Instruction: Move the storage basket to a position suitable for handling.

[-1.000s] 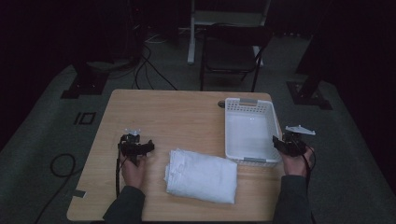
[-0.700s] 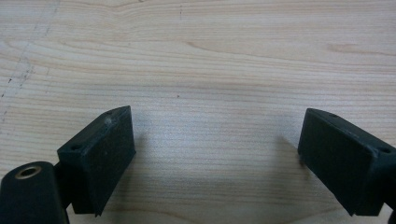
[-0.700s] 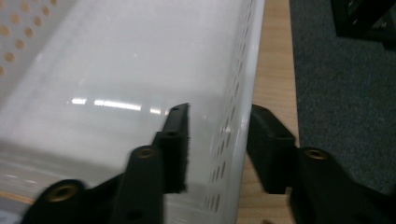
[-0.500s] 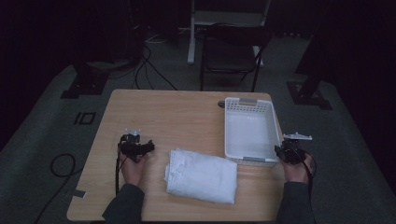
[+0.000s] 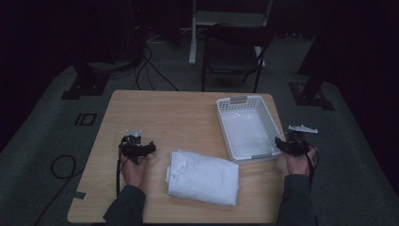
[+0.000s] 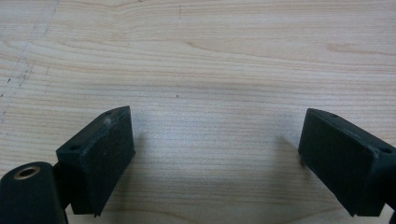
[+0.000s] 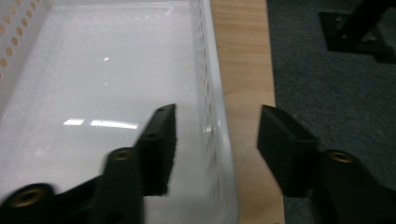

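A: Right gripper (image 7: 217, 135)?
B: Jaws spread, having just been opening. Straddling the right wall of the white basket (image 7: 212, 93): one jaw inside over the glossy floor, the other outside over the strip of table (image 7: 245, 70). Wall rim between the jaws, nearer the inner one, touched by neither as far as visible. Nothing pinched.

A: Seen from the high view?
B: Right gripper (image 5: 289, 143) at the near right corner of the basket (image 5: 244, 129), held in the right hand (image 5: 299, 160) at the table's right edge. Grey plate sticking out beyond the jaws, over the floor.

A: Left gripper (image 6: 215, 154)?
B: Jaws spread wide, nothing between them but bare wood grain of the table (image 6: 210, 70). Pads clear of any object.

A: And from above?
B: Left gripper (image 5: 136, 148) in the left hand (image 5: 134, 169), low over the table (image 5: 164, 113), cable trailing back along the sleeve. Just off to the side of those jaws, toward the middle: a folded white towel (image 5: 203, 176), lying flat, apart from the pads.

A: Towel against the basket?
B: Far right corner of the towel close to the basket's near edge; touching or not, cannot tell. Well apart from the right jaws, near the left ones.

A: Beyond the jaws, past the table?
B: A dark chair (image 5: 233, 54), cables on the floor, stand feet at both sides.
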